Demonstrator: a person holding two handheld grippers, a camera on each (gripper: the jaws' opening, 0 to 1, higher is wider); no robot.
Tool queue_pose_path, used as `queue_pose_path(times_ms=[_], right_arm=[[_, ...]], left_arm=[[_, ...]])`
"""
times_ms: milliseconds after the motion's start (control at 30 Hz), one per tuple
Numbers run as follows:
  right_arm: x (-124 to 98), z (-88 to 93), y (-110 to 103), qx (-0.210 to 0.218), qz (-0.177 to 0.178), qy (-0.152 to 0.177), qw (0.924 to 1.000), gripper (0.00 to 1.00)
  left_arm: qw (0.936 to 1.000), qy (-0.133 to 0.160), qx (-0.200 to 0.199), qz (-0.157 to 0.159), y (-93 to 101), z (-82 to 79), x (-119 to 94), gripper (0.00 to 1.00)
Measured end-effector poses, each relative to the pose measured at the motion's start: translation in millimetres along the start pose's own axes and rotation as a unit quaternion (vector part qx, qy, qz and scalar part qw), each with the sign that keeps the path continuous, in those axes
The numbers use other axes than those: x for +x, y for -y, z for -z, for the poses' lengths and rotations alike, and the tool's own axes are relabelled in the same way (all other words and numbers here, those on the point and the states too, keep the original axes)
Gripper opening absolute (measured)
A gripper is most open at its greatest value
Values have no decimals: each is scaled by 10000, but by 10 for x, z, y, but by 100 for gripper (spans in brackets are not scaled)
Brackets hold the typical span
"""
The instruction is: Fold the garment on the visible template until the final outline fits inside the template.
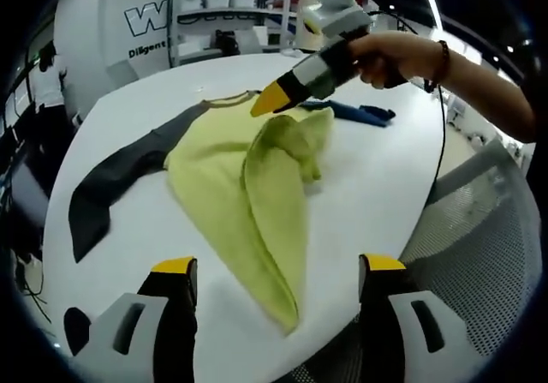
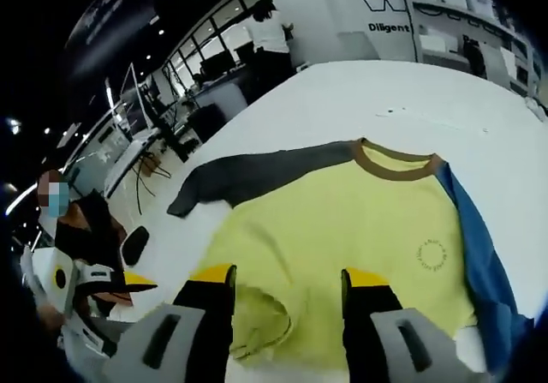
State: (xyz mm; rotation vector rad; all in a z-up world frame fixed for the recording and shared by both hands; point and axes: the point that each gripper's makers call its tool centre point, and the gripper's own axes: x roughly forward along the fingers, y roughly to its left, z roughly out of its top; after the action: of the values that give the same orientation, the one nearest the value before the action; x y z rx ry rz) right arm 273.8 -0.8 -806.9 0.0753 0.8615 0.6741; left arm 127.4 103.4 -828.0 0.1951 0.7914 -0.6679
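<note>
The garment (image 1: 257, 194) — a yellow-green shirt with one dark grey sleeve (image 1: 116, 182) and one blue sleeve (image 1: 360, 111) — lies partly folded on the white table (image 1: 368, 186), its lower hem doubled back over the body. The left gripper (image 1: 278, 267) hangs above the near table edge with its jaws spread and nothing between them. The right gripper (image 2: 287, 280) — held in a hand (image 1: 390, 57) — hovers over the folded hem with its jaws apart, and whether they touch the cloth cannot be told.
</note>
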Motion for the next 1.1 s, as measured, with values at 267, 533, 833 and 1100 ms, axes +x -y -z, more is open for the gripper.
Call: queue_pose_path(times_ms=[267,533,833,1100], right_arm=[[-197,180,-290,-270,-225,58,9994,56],[-248,394,-452,-540,-189,-22,9984,50],[-159,738,-487,-503,-192,-334,9980,29],[-95,843,-417,-500,-93,-456,9977,23]], left_arm=[[10000,0,13,6,5,1,4,75],[10000,-45,-79,-31,-31,32,5,71],[9994,-320,-96,-80,-61,141,23,68],[9993,-260,-268,52,-16,138,32,55]])
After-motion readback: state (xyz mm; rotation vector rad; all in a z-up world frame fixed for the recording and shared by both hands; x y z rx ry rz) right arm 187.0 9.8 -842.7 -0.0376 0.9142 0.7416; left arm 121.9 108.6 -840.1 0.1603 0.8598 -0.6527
